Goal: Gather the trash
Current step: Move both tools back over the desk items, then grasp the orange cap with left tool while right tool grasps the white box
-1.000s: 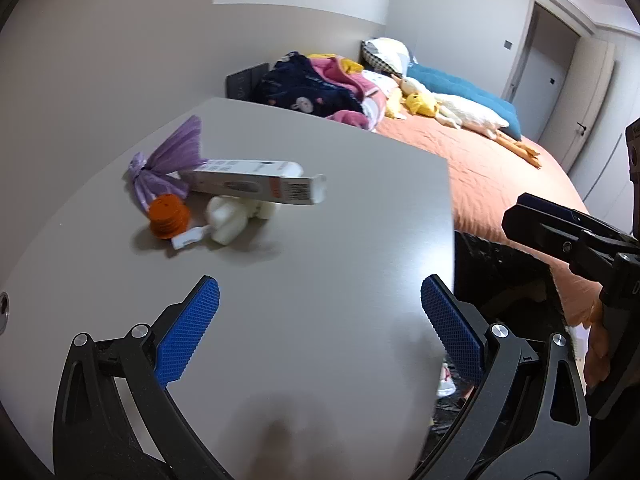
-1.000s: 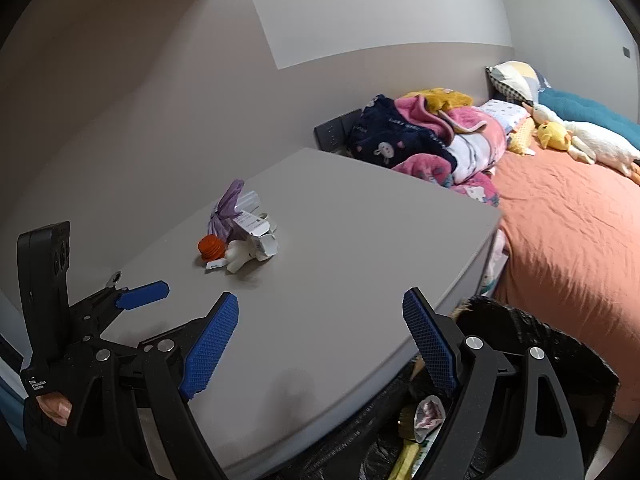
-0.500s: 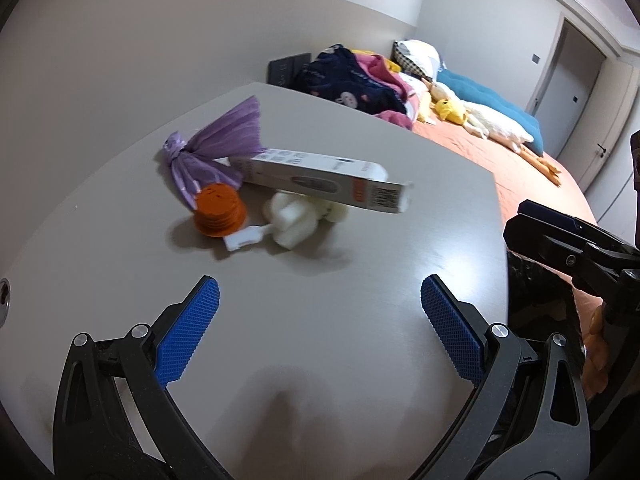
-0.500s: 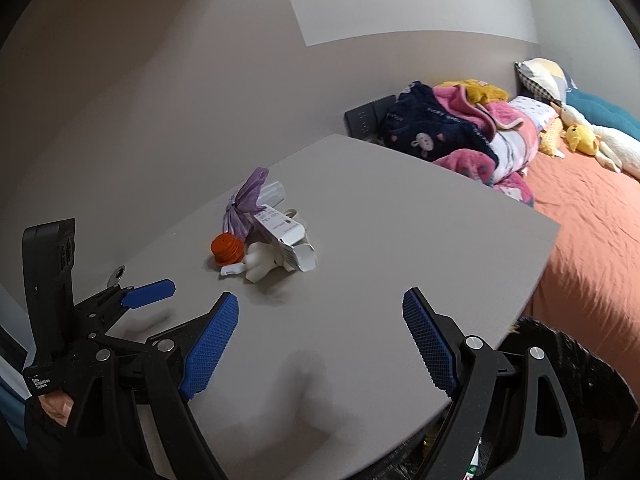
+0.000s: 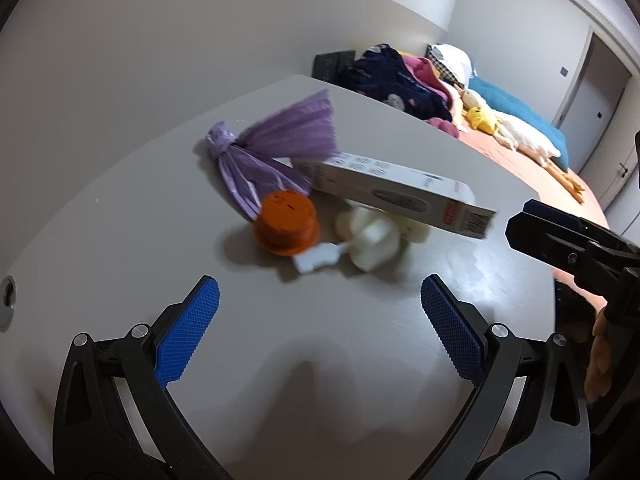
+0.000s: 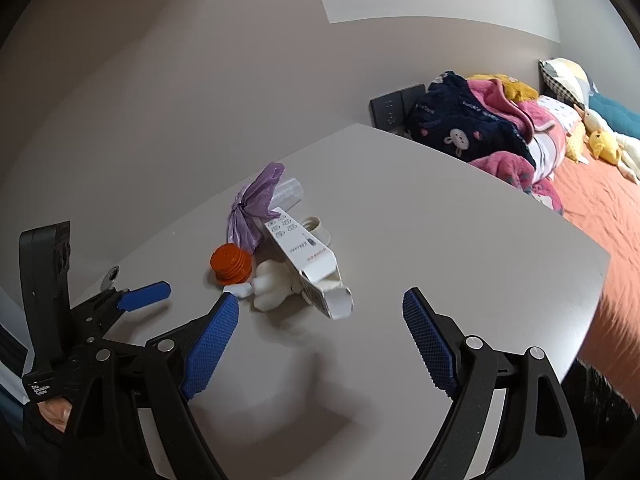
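Purple bag [image 5: 272,148], orange cap [image 5: 287,222], white lump [image 5: 374,240] and long white box [image 5: 396,194] heaped together on grey table [image 5: 340,344], box propped across lump, cap touching bag. Left gripper [image 5: 318,330] hung wide open and empty above bare tabletop, heap at twelve o'clock ahead of fingertips. Right gripper [image 6: 320,340] likewise spread wide, nothing gripped, heap at eleven o'clock, just beyond left pad; orange bed [image 6: 612,216] at two o'clock.

bed [image 6: 612,216]: orange cover, beside table's far edge | clothes pile [image 6: 476,128]: navy and pink, at bed's head | yellow plush duck [image 5: 482,118]: on bed | wall sockets [image 6: 394,106]: beside pile
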`<state>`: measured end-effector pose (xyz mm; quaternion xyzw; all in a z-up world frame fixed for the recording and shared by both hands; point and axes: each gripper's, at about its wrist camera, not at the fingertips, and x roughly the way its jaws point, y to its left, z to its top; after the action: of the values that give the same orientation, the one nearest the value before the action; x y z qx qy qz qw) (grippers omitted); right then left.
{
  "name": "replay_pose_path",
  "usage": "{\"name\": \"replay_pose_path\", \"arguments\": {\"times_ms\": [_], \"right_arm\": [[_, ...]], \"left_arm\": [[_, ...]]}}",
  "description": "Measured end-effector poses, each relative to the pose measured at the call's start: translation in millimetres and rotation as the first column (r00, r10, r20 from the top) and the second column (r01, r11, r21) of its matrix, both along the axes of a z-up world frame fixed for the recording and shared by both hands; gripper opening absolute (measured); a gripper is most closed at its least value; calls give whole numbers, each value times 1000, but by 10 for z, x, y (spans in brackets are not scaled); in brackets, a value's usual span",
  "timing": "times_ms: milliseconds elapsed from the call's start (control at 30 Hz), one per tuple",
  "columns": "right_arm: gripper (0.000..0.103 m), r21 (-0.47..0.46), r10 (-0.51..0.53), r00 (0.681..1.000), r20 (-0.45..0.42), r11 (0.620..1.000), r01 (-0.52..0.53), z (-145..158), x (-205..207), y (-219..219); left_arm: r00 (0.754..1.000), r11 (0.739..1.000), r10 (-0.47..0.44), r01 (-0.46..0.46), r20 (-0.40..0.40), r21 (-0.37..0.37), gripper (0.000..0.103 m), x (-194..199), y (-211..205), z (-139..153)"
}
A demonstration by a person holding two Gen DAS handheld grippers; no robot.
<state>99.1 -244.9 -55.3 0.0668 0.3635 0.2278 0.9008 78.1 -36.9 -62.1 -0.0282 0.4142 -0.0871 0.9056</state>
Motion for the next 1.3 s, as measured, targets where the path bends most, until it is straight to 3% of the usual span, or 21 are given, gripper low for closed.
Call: {"name": "replay_pose_path", "arguments": {"times_ms": [300,567,767,833,1000,1200,1300], "right_arm": [[84,-47,29,1000,-2,998,-29,-37,243,219],[82,-83,48,999,-11,995,-48,-99,411,352],[61,-127,68,997,-41,989,-73,-195,571,451],[44,-140,79,995,-52,986,-86,-233,598,475],[29,-99,89,994,-61,991,-95,-286,624,437],[28,-47,79,995,-64,995,-82,-288,575,365],[28,-26,76,995,-62,997,-78,-269,541,338]], "left_arm": [[1000,1000,30,-30,0,5,97,184,138,-9],[999,999,29,-28,-20,16,85,352,186,-87],[999,999,21,-20,-39,34,80,486,173,-171],[999,999,19,-17,-45,38,77,529,169,-196],[998,1000,8,-6,-64,30,67,606,167,-256],[998,1000,3,-1,-64,23,57,616,152,-277],[998,1000,-8,9,-59,7,46,628,137,-277]]}}
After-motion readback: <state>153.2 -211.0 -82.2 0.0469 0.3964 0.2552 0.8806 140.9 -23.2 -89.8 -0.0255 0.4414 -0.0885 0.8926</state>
